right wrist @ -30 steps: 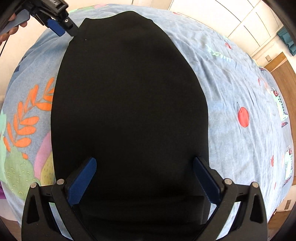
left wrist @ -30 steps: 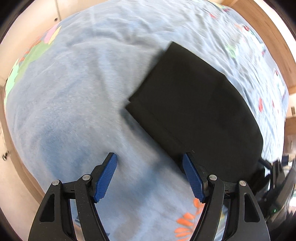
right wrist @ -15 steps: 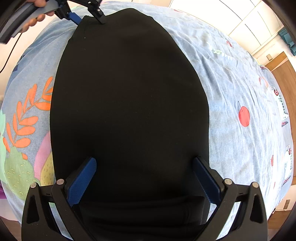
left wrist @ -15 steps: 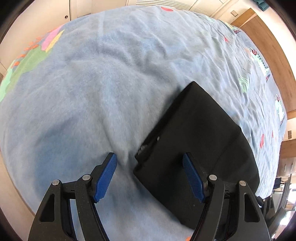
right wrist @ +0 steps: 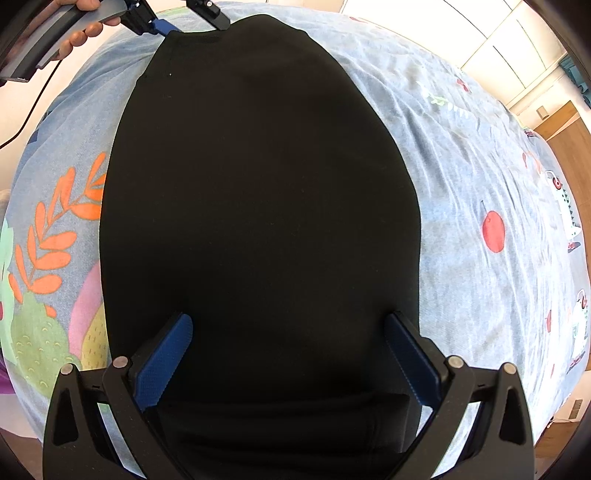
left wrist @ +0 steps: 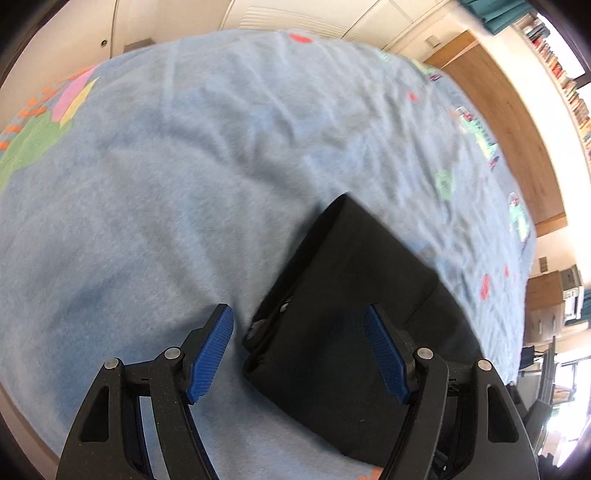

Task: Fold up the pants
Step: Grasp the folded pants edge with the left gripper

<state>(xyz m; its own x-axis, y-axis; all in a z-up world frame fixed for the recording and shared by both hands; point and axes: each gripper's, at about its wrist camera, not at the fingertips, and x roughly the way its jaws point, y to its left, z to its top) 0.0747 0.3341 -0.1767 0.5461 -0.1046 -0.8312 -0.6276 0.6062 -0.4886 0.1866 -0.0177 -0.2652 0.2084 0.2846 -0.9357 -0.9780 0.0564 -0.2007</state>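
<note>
Black pants (right wrist: 258, 221) lie flat and folded in layers on a light blue bedspread (right wrist: 480, 166). In the left wrist view their stacked waistband end (left wrist: 343, 306), with small metal buttons at the edge, sits between my open blue fingers. My left gripper (left wrist: 299, 354) is open, straddling that corner. It also shows at the far end in the right wrist view (right wrist: 181, 18), held by a hand. My right gripper (right wrist: 288, 362) is open over the near end of the pants, one finger on each side.
The bedspread (left wrist: 166, 184) has printed orange leaves (right wrist: 55, 236), green and pink patches and small red fruit (right wrist: 493, 230). A wooden bed frame (left wrist: 509, 122) runs along the right. White cupboards and shelves stand beyond.
My left gripper has swung round and moved in over the waistband corner of the pants, which now lies between its fingers. My right gripper has stayed in place.
</note>
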